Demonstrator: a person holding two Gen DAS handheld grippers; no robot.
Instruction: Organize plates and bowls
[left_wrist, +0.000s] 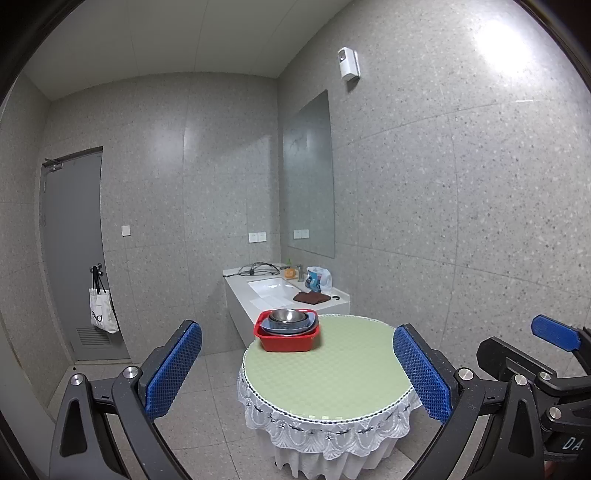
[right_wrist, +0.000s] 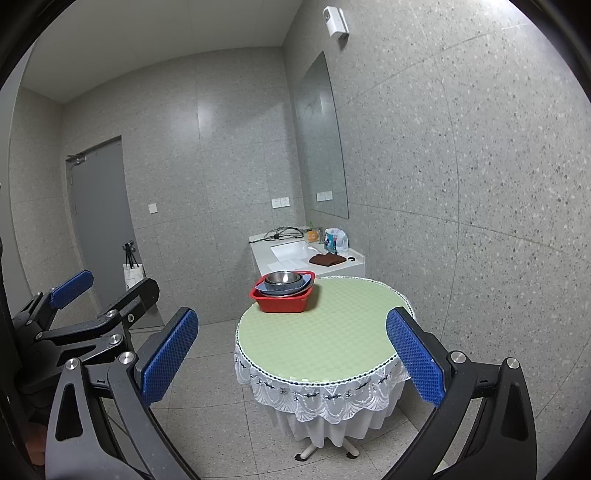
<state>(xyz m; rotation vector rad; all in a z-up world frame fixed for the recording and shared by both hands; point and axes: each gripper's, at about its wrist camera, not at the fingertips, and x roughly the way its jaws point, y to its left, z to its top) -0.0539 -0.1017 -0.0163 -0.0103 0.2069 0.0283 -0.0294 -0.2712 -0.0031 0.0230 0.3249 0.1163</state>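
A red plastic basin (left_wrist: 286, 336) stands at the far left edge of a round table (left_wrist: 332, 369) with a light green top. In it sit stacked dishes: a steel bowl (left_wrist: 287, 315) on top of bluish plates or bowls (left_wrist: 308, 324). The basin (right_wrist: 284, 299) and steel bowl (right_wrist: 282, 277) show in the right wrist view too. My left gripper (left_wrist: 297, 373) is open and empty, held back from the table. My right gripper (right_wrist: 293, 356) is open and empty, also short of the table. The right gripper shows at the right edge of the left wrist view (left_wrist: 517, 354).
The table (right_wrist: 321, 332) has a white lace skirt (right_wrist: 325, 398). Behind it a white sink counter (left_wrist: 280, 291) holds cables, a brown cloth (left_wrist: 311, 297) and a plastic bag (left_wrist: 318, 277). A mirror (left_wrist: 308, 177) hangs above. A grey door (left_wrist: 74, 251) with a tote bag (left_wrist: 103, 310) is on the left.
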